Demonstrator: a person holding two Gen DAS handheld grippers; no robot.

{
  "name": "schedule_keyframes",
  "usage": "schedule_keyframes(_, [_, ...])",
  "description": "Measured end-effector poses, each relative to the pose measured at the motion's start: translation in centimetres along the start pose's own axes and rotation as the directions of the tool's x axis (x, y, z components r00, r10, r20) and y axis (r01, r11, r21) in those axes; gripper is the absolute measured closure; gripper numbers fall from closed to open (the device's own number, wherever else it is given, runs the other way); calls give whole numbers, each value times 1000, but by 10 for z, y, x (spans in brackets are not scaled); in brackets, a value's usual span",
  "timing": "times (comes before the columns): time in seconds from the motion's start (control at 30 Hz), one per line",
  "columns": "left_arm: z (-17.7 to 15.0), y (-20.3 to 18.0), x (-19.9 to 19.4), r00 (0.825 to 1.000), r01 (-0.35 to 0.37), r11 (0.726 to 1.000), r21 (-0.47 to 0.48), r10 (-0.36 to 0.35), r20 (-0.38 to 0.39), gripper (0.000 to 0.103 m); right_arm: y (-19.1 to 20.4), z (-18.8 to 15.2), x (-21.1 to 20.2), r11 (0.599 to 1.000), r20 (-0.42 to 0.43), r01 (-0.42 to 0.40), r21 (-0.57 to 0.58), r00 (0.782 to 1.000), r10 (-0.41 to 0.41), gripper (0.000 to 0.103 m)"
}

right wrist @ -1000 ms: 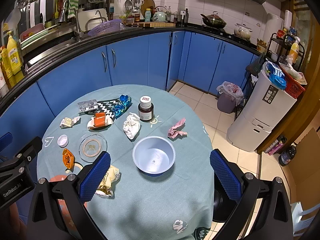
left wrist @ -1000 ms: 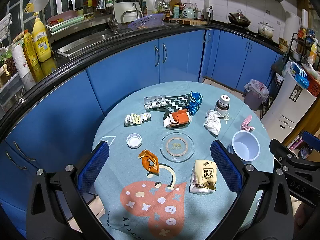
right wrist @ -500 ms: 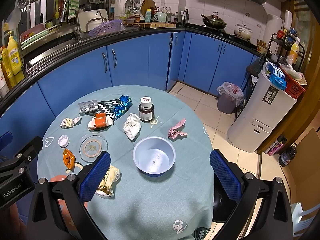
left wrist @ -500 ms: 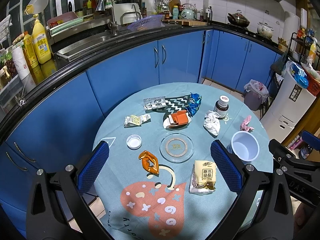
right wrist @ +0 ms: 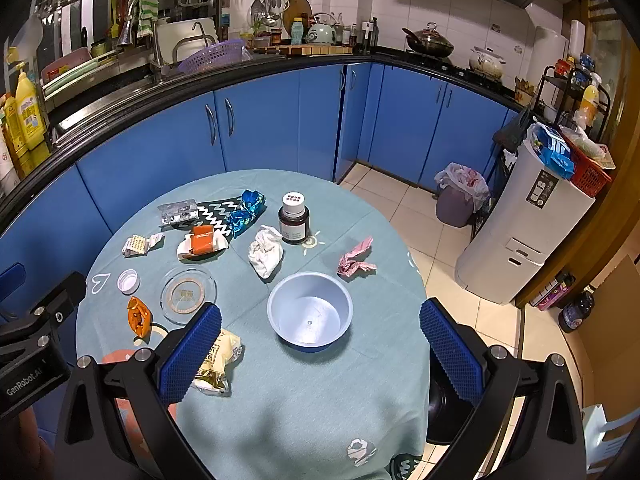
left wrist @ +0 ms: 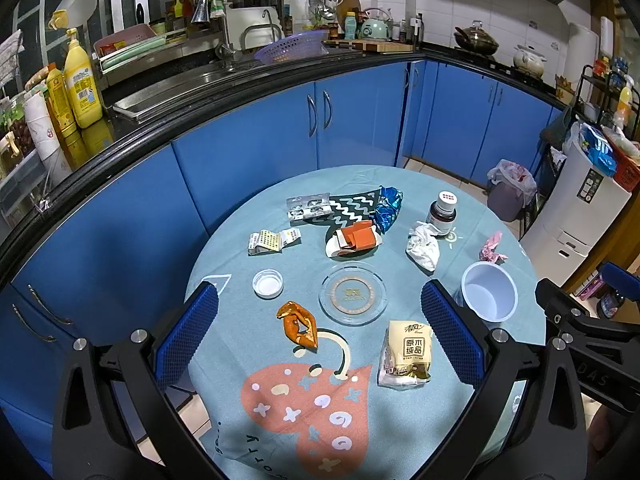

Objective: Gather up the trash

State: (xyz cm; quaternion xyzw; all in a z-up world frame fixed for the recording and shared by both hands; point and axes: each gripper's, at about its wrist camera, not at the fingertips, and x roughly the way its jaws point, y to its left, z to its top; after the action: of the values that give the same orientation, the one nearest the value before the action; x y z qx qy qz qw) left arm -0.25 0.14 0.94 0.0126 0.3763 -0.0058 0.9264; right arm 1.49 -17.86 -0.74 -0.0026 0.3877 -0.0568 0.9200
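Observation:
Trash lies scattered on a round table with a teal cloth (left wrist: 224, 264): an orange wrapper (left wrist: 298, 325), a beige snack packet (left wrist: 407, 354), a crumpled white tissue (right wrist: 265, 253), a pink wrapper (right wrist: 355, 261), a blue foil wrapper (right wrist: 246, 212), a blister pack (left wrist: 309, 207) and a paper scrap (left wrist: 272, 241). An empty pale blue bowl (right wrist: 310, 314) stands at the near right. My left gripper (left wrist: 320, 332) is open and empty above the near table edge. My right gripper (right wrist: 320, 352) is open and empty above the bowl.
A brown medicine bottle (right wrist: 294, 219), a glass ashtray (left wrist: 352, 294), a white cap (left wrist: 267, 283) and an orange box on a dish (left wrist: 354, 238) also stand on the table. Blue cabinets (left wrist: 320, 120) curve behind. A lined bin (right wrist: 456, 196) stands on the floor at the right.
Both grippers have drawn back and up slightly, so the table looks a little smaller. Nothing on the table has moved.

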Motion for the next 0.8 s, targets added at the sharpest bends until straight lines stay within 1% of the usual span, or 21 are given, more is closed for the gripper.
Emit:
schedule_keyframes(0.53, [-1, -1, -1, 1000, 0, 1000, -2, 0, -4, 3, -1, -3, 5, 1000, -19, -13, 8, 1000, 13, 6])
schedule_keyframes(0.73, [-3, 4, 9, 999, -19, 1000, -19, 19, -28, 3, -2, -5, 10, 1000, -32, -14, 10, 999, 14, 6])
schedule_keyframes(0.8, [-6, 4, 14, 999, -28, 1000, -3, 28, -45, 3, -2, -7, 15, 1000, -48, -17, 12, 999, 18, 6])
